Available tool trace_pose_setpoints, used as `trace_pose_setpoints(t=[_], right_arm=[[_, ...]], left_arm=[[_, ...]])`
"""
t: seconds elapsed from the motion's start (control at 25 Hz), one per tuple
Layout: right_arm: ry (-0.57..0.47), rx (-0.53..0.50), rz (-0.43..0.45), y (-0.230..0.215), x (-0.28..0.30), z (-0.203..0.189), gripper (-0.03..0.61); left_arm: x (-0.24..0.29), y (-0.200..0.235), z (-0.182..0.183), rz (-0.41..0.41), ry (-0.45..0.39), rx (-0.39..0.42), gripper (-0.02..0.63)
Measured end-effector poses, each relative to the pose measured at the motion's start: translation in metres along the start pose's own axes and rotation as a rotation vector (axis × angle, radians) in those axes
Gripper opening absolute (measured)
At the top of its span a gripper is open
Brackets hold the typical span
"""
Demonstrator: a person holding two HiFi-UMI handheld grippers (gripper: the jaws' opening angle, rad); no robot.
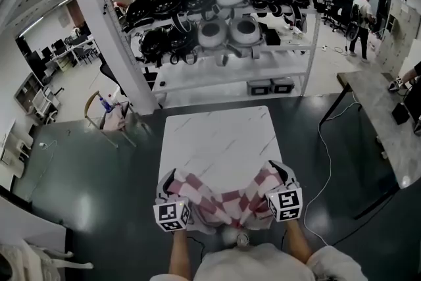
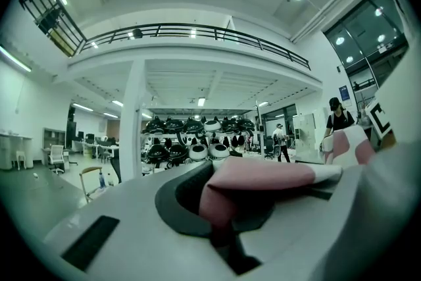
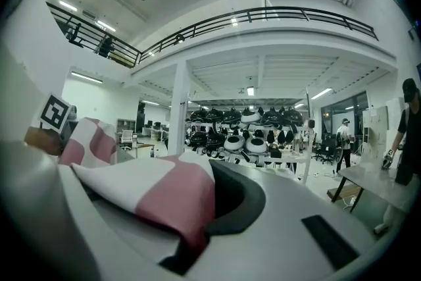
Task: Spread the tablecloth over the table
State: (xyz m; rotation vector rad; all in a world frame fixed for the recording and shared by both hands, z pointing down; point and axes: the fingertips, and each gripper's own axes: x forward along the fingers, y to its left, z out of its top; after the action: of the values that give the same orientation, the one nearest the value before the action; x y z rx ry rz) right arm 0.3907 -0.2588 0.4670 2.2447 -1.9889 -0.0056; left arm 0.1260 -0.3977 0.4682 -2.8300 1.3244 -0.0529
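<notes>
A red-and-white checked tablecloth (image 1: 223,202) hangs bunched between my two grippers at the near edge of a white marble-look table (image 1: 220,138). My left gripper (image 1: 167,182) is shut on the cloth's left corner, and its own view shows a pink fold of the tablecloth (image 2: 253,178) pinched in the jaws. On the other side my right gripper (image 1: 284,176) is shut on the right corner, with the tablecloth (image 3: 164,197) pressed between its jaws. Both point level over the table. Most of the tabletop is bare.
Beyond the table stands a white shelf rack (image 1: 223,43) loaded with black and white helmet-like devices. A chair with a bottle (image 1: 105,108) is at the far left, a grey bench (image 1: 385,115) at the right with a cable (image 1: 325,161) on the dark floor. People stand at the far right.
</notes>
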Motion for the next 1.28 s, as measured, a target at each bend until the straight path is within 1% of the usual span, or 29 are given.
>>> trace_pose_setpoints(t=[0.2,0.44,0.56,0.68,0.8,0.96,1.28], right_arm=[[0.011,0.002,0.005,-0.003,0.015,-0.005,0.017],[0.017,-0.005,0.003,0.009,0.024,-0.005,0.017],[0.015,-0.011,0.015,0.024,0.034,-0.001,0.017],[0.015,-0.012,0.043,0.054,0.048,0.004,0.017],[0.012,-0.031,0.109,0.097,0.067,0.012,0.017],[0.006,-0.051,0.221,0.166,0.094,0.020,0.017],[-0.026,-0.086,0.489,0.314,0.143,0.037,0.017]], left_arm=[[0.014,0.002,-0.005,-0.006,0.012,0.001,0.026],[0.014,0.015,-0.011,-0.018,0.012,-0.005,0.026],[0.011,0.030,-0.014,-0.015,0.013,-0.011,0.026],[-0.002,0.060,-0.018,0.012,0.022,-0.019,0.026],[-0.027,0.103,-0.024,0.078,0.028,-0.036,0.026],[-0.068,0.164,-0.032,0.188,0.032,-0.051,0.026],[-0.168,0.278,-0.040,0.460,0.007,-0.068,0.026]])
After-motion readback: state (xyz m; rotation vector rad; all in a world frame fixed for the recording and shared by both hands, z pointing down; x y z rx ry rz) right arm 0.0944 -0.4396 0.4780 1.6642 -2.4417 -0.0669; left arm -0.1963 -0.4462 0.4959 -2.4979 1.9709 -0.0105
